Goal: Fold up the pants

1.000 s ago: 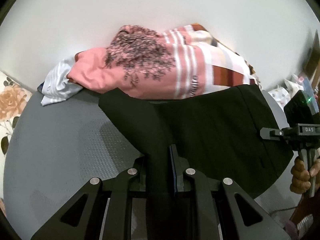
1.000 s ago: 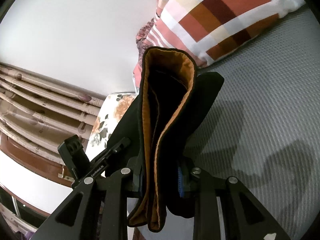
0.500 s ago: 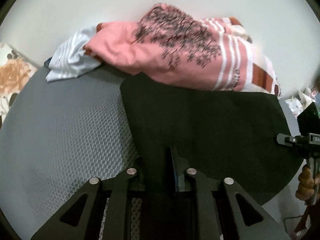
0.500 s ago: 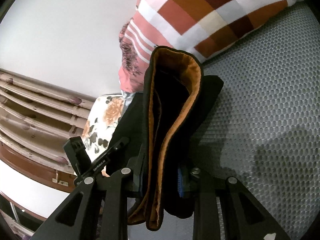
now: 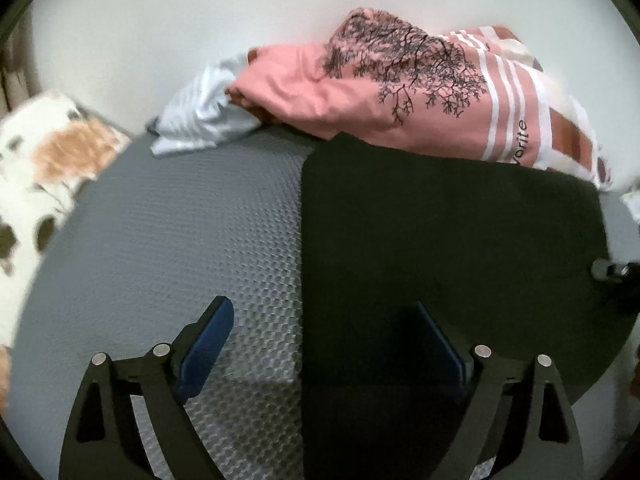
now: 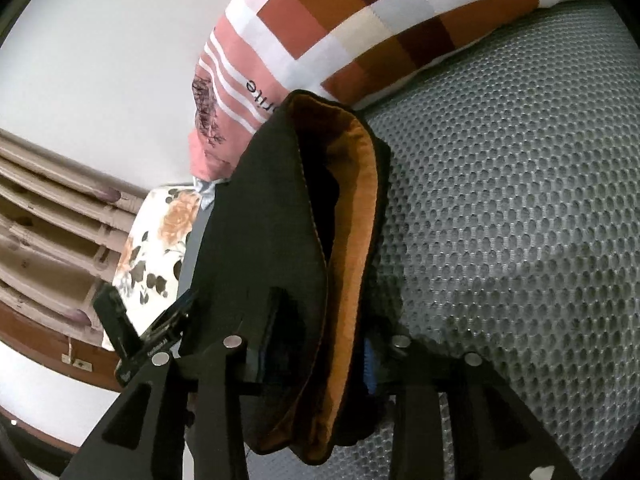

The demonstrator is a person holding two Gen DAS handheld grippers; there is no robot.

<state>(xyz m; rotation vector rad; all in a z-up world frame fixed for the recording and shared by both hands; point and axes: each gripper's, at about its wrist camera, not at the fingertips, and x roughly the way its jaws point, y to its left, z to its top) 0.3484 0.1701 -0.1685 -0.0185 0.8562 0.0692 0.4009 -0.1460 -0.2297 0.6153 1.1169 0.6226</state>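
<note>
The black pants (image 5: 448,248) lie folded flat on the grey mesh surface (image 5: 192,248) in the left wrist view. My left gripper (image 5: 324,336) is open; its left finger is over the mesh and its right finger over the pants' near edge. My right gripper (image 6: 316,344) is shut on the pants' waistband (image 6: 348,216), black with an orange lining, bunched upright between the fingers just above the mesh (image 6: 520,184).
A pink printed garment (image 5: 380,92) and a checked pillow (image 6: 384,12) lie against the white wall behind the pants. A pale striped cloth (image 5: 200,116) sits left of them. A floral pillow (image 5: 44,168) lies at the left edge.
My left gripper has opened and let go of the pants, which now lie flat. My right gripper has come lower toward the mesh, still holding the waistband.
</note>
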